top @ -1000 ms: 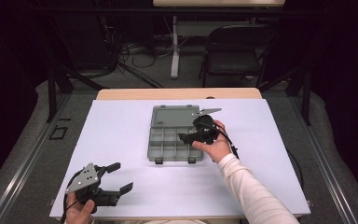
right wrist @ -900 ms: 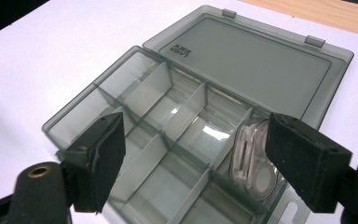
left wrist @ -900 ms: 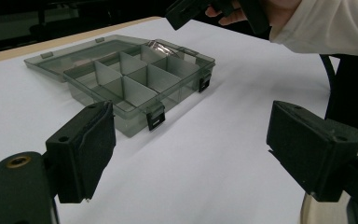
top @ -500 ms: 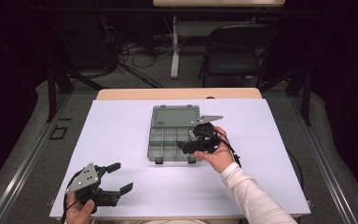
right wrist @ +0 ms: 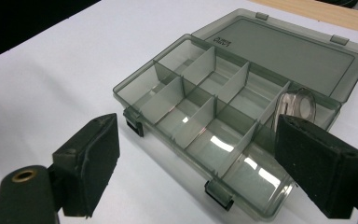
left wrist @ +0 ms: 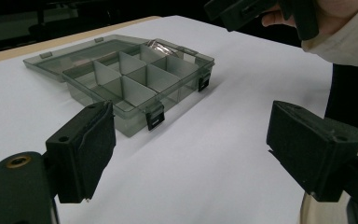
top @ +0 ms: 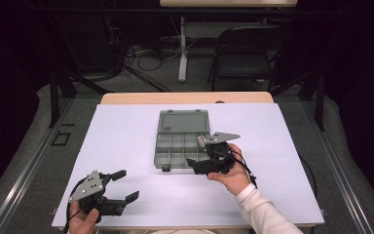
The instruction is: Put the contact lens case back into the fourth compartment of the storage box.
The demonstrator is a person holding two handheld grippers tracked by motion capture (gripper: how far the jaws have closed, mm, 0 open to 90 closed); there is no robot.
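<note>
One left gripper (top: 121,187) rests near the front left of the white table (top: 126,131), jaws wide and holding nothing; one smoky plastic organizer box (top: 181,146) lies mid-table, lid flat open behind it, two latches on its front wall, two rows of compartments; one clear round spool (right wrist: 297,106) sits in a far-row end compartment; one right gripper (top: 198,165) hovers at the box's front right corner, jaws just opened wide, holding nothing.
</note>
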